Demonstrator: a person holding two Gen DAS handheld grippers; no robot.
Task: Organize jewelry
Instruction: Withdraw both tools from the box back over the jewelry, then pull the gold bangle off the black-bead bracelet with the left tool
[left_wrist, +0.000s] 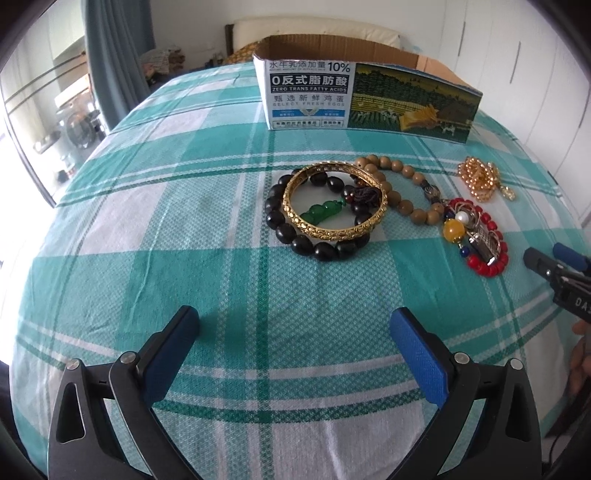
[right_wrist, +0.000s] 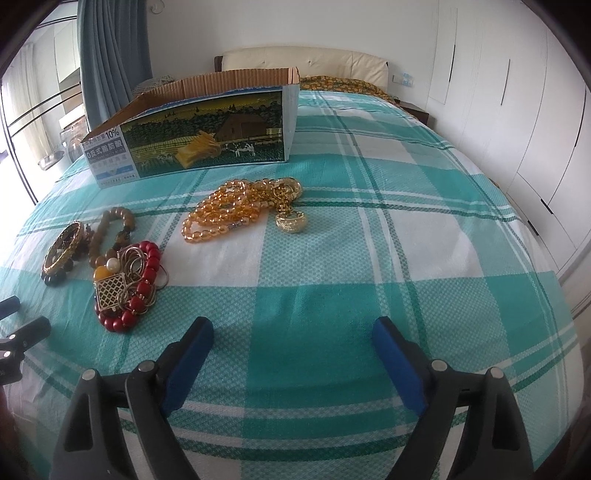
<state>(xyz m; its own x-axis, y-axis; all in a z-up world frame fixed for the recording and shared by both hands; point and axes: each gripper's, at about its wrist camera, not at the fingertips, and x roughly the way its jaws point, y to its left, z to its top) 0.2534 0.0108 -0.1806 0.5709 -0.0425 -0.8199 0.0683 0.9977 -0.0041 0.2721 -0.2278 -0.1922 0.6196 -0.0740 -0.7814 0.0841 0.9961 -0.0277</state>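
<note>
Jewelry lies on a teal plaid bed. In the left wrist view a gold bangle (left_wrist: 334, 201) rests on a black bead bracelet (left_wrist: 295, 236) with a green pendant (left_wrist: 323, 214) inside; a brown bead bracelet (left_wrist: 408, 184), a red bead bracelet with charms (left_wrist: 480, 240) and a gold bead necklace (left_wrist: 480, 179) lie to the right. An open cardboard box (left_wrist: 369, 98) stands behind. My left gripper (left_wrist: 293, 325) is open and empty in front of the bangle. My right gripper (right_wrist: 291, 332) is open and empty, short of the gold necklace (right_wrist: 236, 210) and right of the red bracelet (right_wrist: 136, 280).
The box (right_wrist: 207, 140) stands at the back left in the right wrist view. White wardrobe doors (right_wrist: 517, 110) line the right side. A headboard (right_wrist: 306, 61) is at the far end. A curtain and glass doors (left_wrist: 55, 110) are at the left.
</note>
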